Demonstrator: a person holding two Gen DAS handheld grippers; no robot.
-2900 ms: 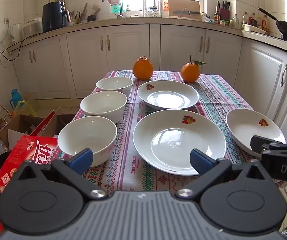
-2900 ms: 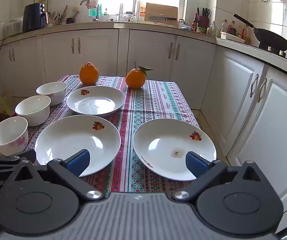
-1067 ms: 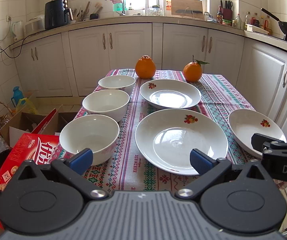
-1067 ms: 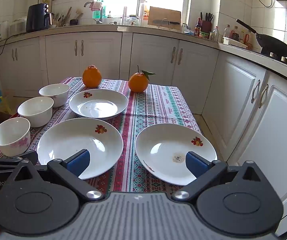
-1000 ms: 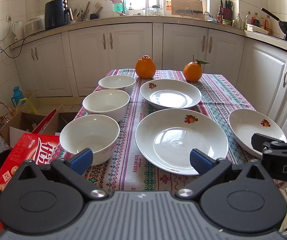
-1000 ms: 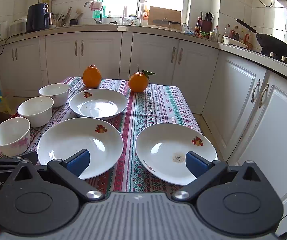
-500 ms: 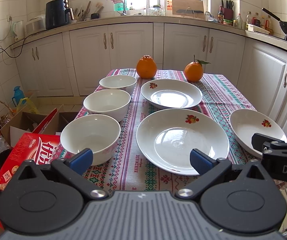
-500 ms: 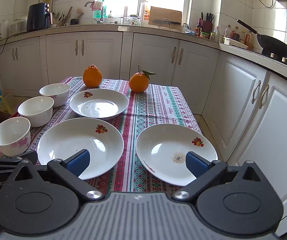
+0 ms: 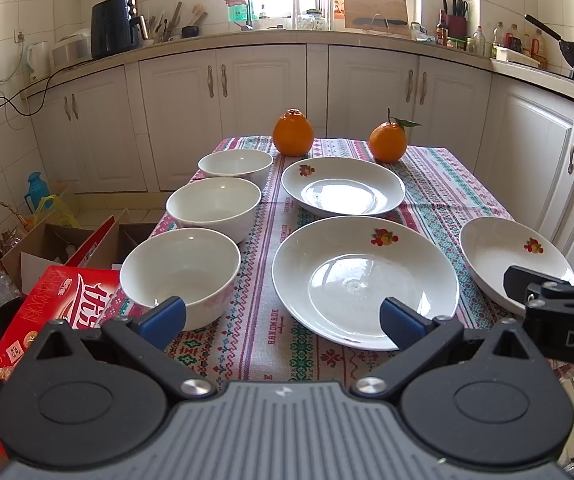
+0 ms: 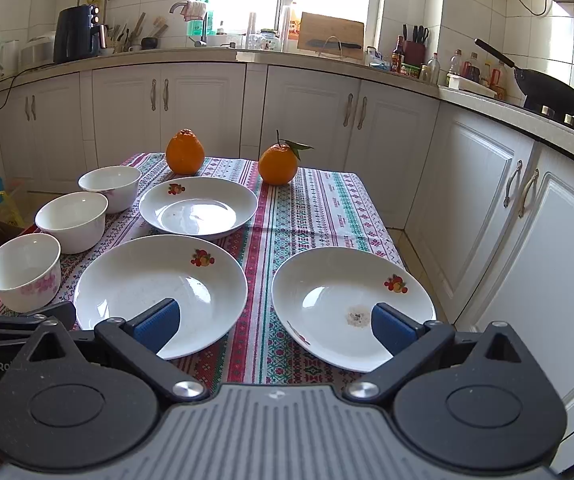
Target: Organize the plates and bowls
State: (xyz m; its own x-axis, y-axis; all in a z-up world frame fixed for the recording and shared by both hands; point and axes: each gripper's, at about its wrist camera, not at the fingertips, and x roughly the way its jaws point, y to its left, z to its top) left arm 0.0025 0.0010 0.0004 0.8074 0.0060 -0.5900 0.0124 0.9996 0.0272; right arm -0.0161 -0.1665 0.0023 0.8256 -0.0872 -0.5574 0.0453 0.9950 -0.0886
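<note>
Three white bowls stand in a row along the table's left side: near bowl (image 9: 181,276), middle bowl (image 9: 214,208), far bowl (image 9: 235,165). Three white plates with fruit prints lie on the patterned cloth: a near middle plate (image 9: 365,280), a far plate (image 9: 343,190) and a right plate (image 10: 353,306). My left gripper (image 9: 283,318) is open and empty, held before the table's near edge between the near bowl and the middle plate. My right gripper (image 10: 273,326) is open and empty, held before the gap between the middle plate (image 10: 161,292) and the right plate.
Two oranges (image 9: 293,133) (image 9: 387,142) sit at the far end of the table. A red carton (image 9: 43,320) and open cardboard boxes (image 9: 47,246) lie on the floor at left. White cabinets (image 10: 487,200) run along the back and right, close to the table.
Both grippers have drifted slightly, so the view shifted a little; the bowls, plates and oranges have not moved and both grippers stay open.
</note>
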